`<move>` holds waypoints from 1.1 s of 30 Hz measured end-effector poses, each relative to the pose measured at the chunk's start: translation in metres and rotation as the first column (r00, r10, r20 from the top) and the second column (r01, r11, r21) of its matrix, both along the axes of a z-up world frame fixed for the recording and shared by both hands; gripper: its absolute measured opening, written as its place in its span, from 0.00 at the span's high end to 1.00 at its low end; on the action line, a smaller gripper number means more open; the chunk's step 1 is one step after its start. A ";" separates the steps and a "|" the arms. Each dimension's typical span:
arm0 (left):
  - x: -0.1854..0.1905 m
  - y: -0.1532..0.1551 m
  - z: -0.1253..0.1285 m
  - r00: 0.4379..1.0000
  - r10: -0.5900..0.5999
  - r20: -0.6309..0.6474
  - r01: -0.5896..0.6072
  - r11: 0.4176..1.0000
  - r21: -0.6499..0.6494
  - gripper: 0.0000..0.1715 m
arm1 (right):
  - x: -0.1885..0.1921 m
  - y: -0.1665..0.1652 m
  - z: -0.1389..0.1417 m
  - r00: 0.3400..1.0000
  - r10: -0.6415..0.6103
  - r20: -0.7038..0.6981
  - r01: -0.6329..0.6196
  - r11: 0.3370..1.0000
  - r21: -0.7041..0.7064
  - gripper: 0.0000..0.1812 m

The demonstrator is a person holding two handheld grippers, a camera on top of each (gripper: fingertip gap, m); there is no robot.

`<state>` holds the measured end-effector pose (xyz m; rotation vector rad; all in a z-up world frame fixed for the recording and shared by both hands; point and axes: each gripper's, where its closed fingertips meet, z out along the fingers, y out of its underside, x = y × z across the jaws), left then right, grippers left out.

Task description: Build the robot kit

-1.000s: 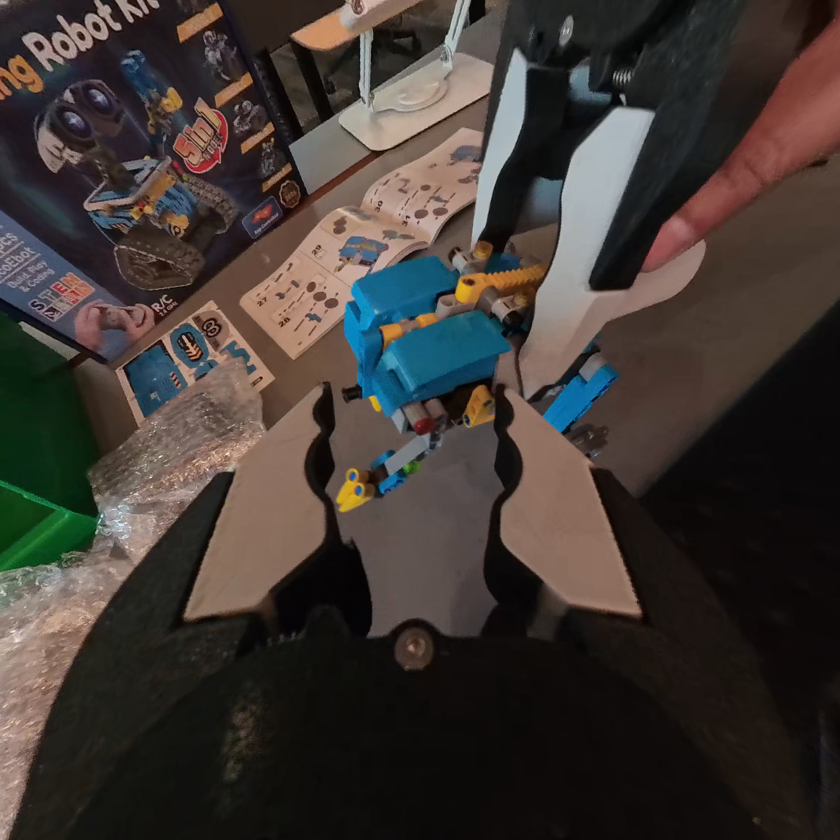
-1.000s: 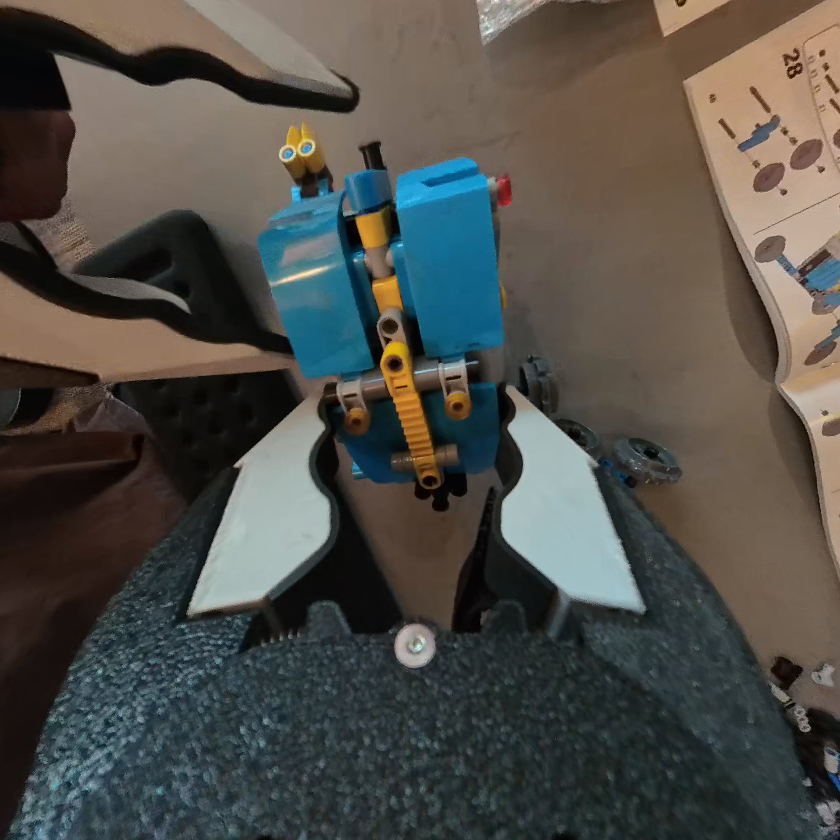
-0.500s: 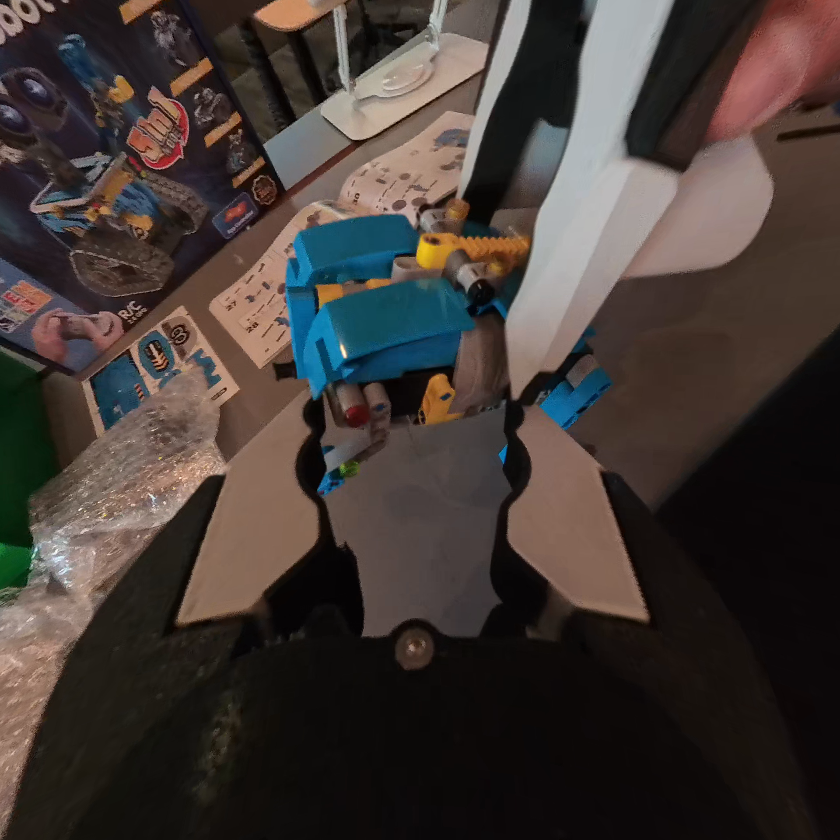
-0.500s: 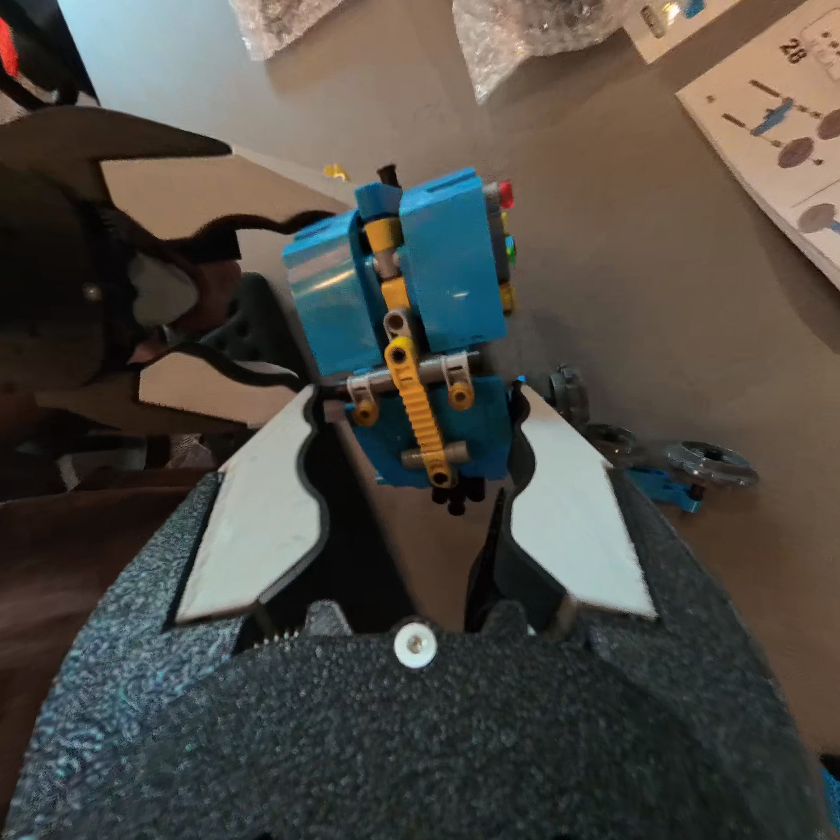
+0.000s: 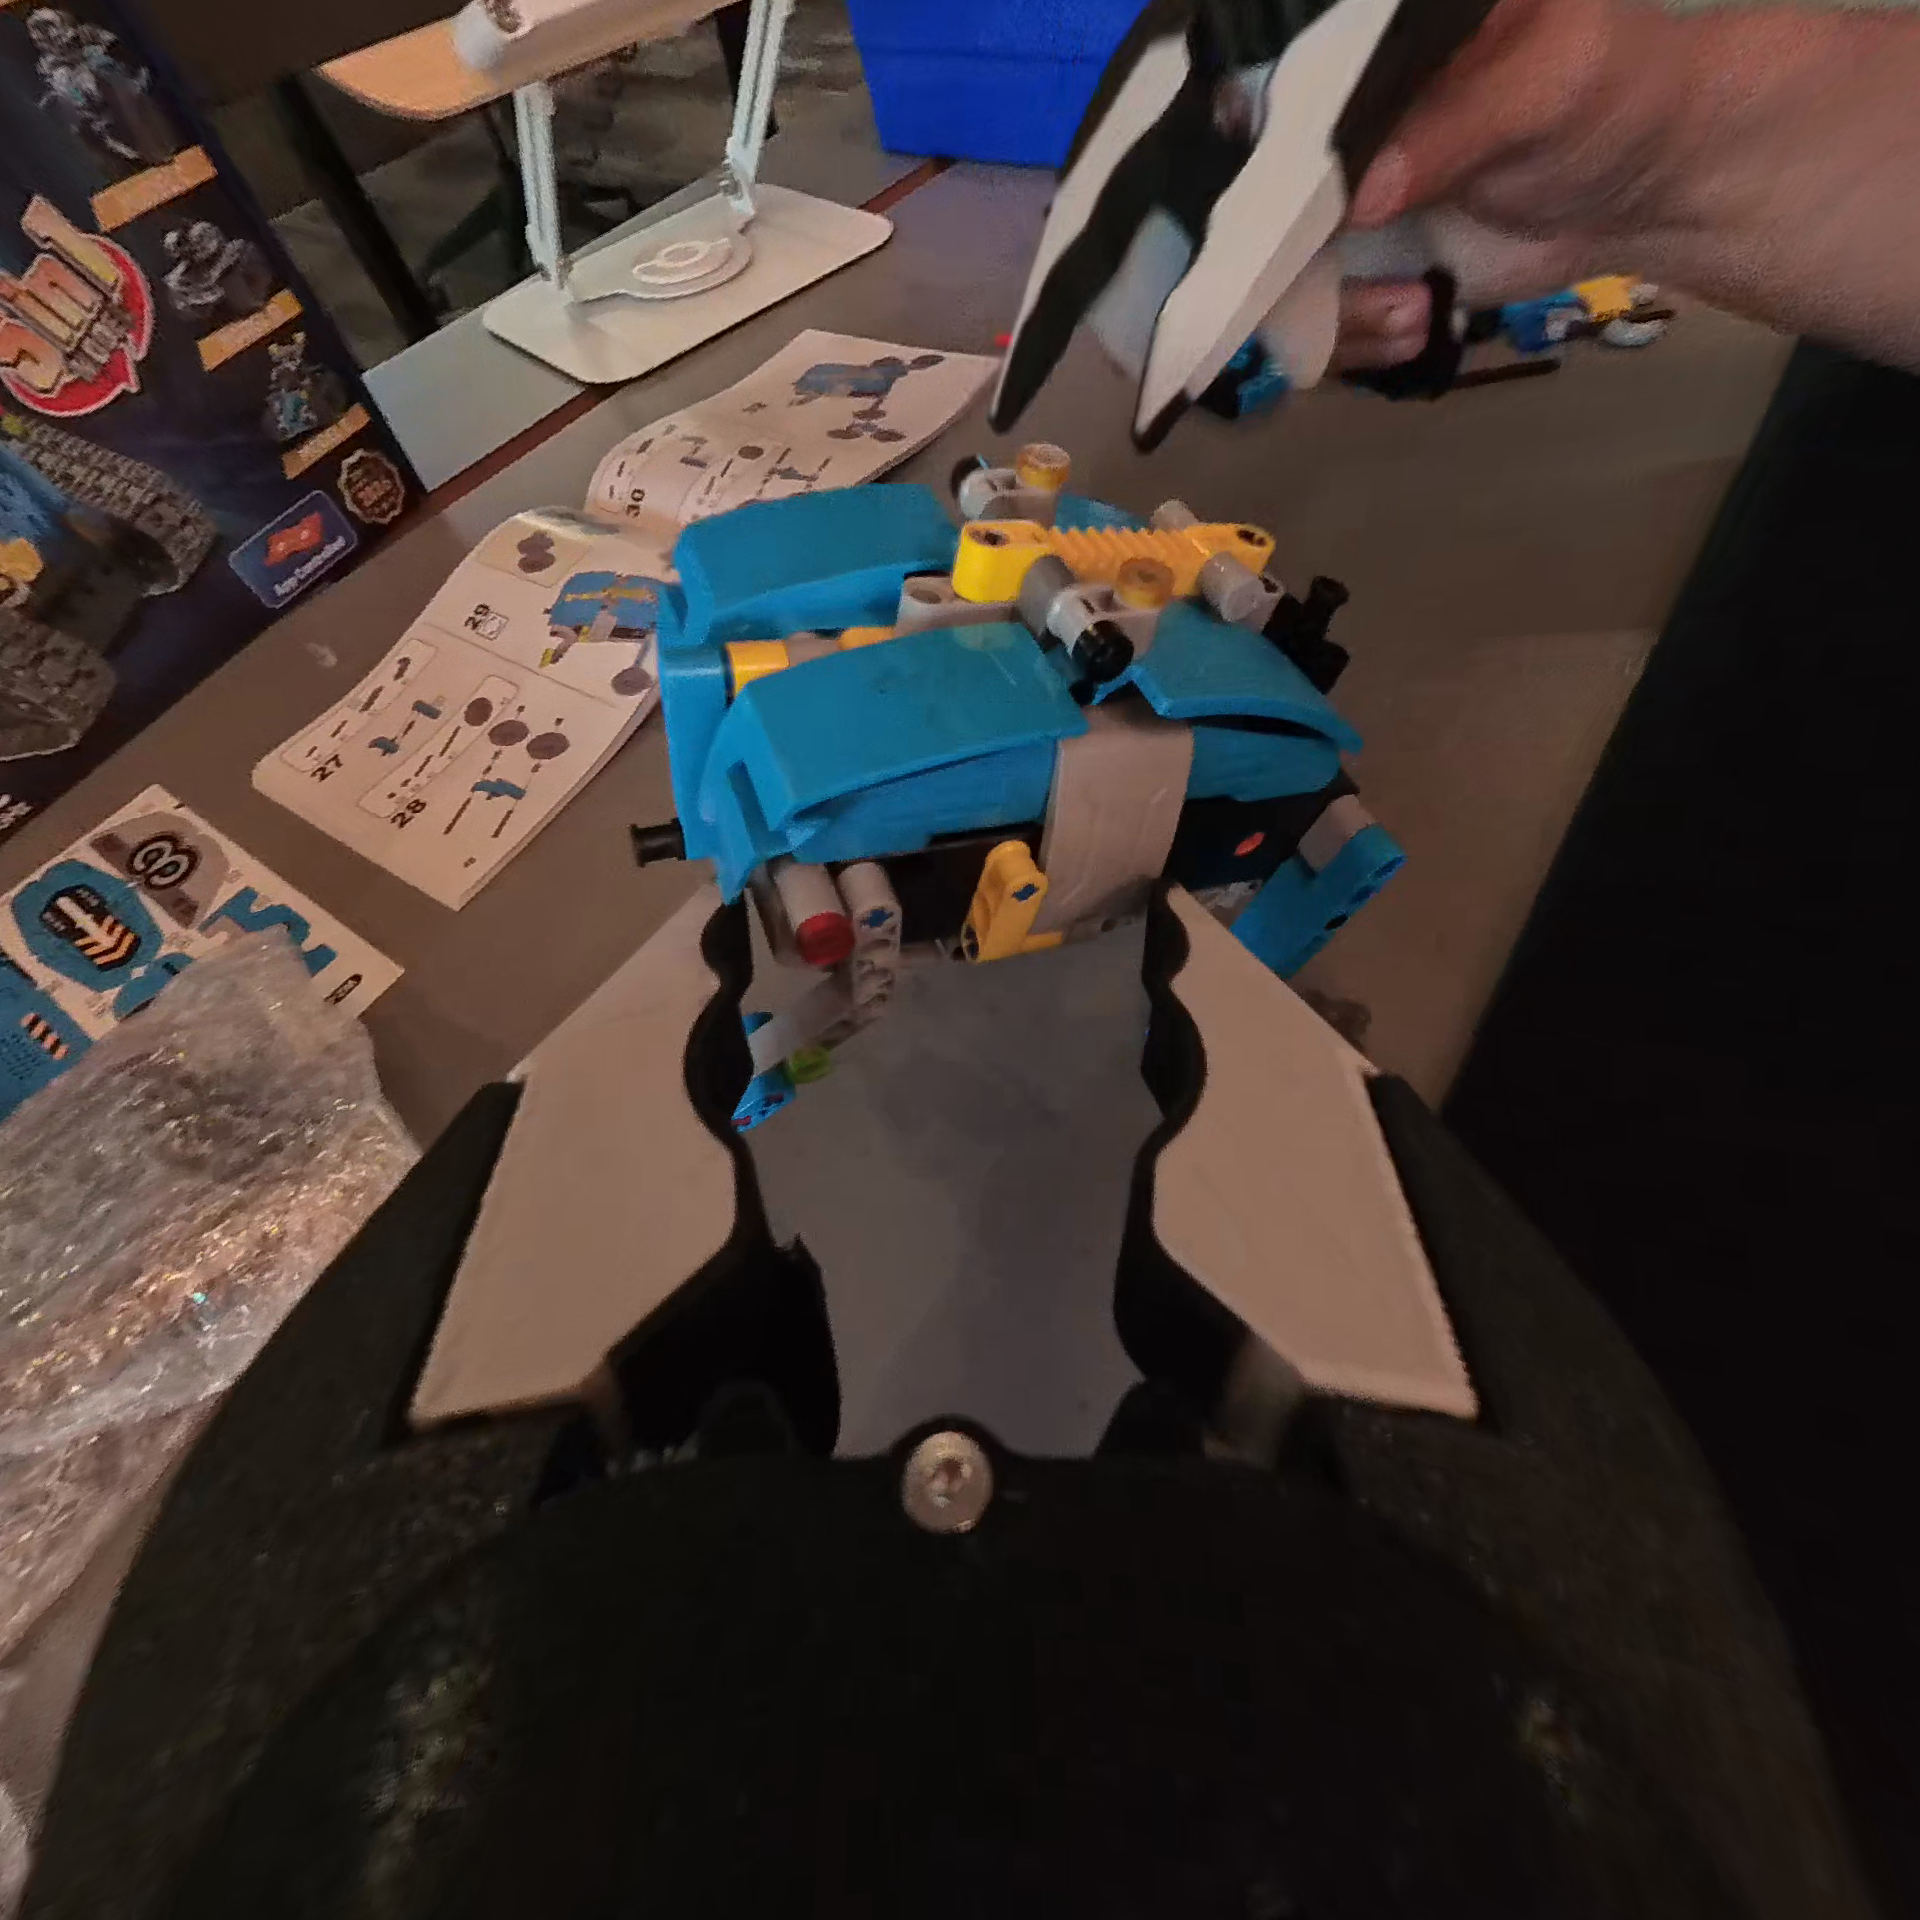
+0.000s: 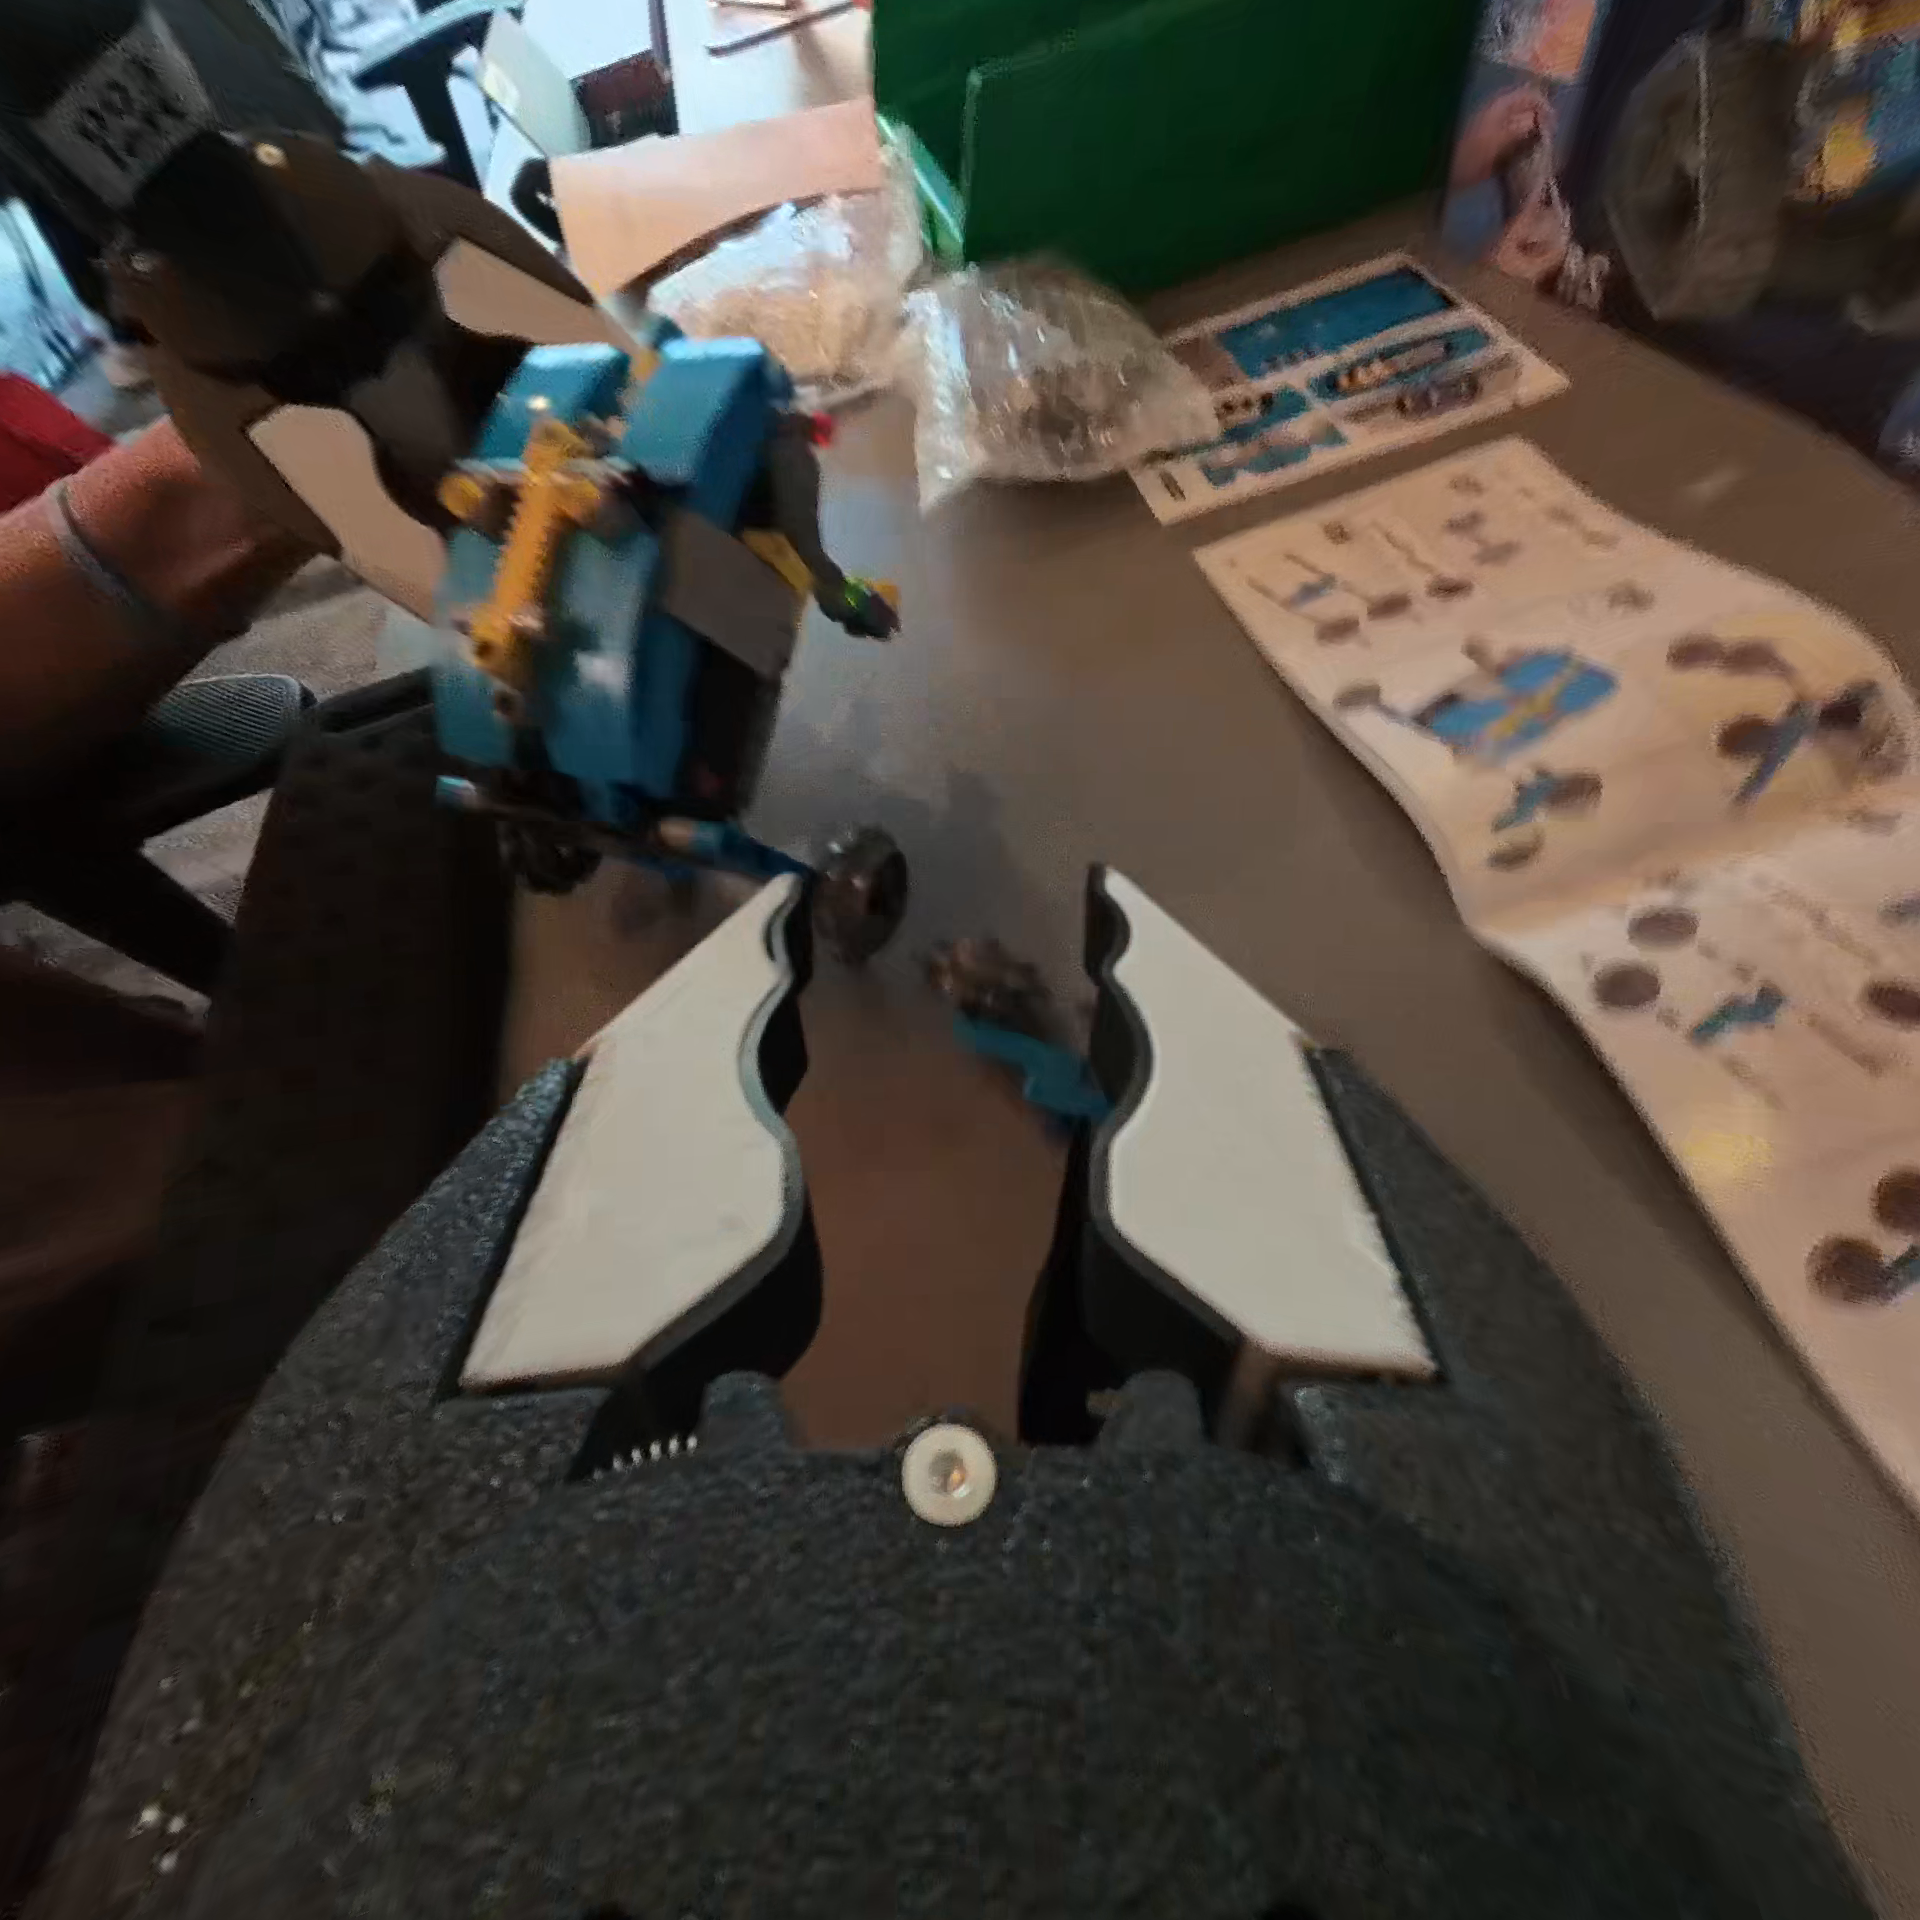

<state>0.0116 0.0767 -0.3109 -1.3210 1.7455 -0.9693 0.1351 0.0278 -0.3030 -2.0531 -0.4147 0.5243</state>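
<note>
A blue, yellow and grey brick model sits between the fingertips of my left gripper. The gripper is shut on the model's near end and holds it tilted over the grey table. In the right wrist view the model shows at upper left with the left gripper around it. My right gripper is open and empty, clear of the model, above a loose black wheel, a grey part and a blue part. It also shows in the left wrist view, held by a hand.
An open instruction booklet, a sticker sheet and bubble-wrap bags lie on the table. The kit box, a white lamp base and a green bin stand behind. The table edge runs at right.
My right gripper has let go of the model and drawn back and away from it. The model now sits deeper between my left fingertips, held by the left gripper alone.
</note>
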 end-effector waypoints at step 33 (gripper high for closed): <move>-0.060 0.056 0.017 0.929 0.313 0.198 -0.199 0.872 -0.447 0.56 | 0.038 0.002 -0.028 0.970 -0.241 -0.024 0.236 0.964 -0.125 0.72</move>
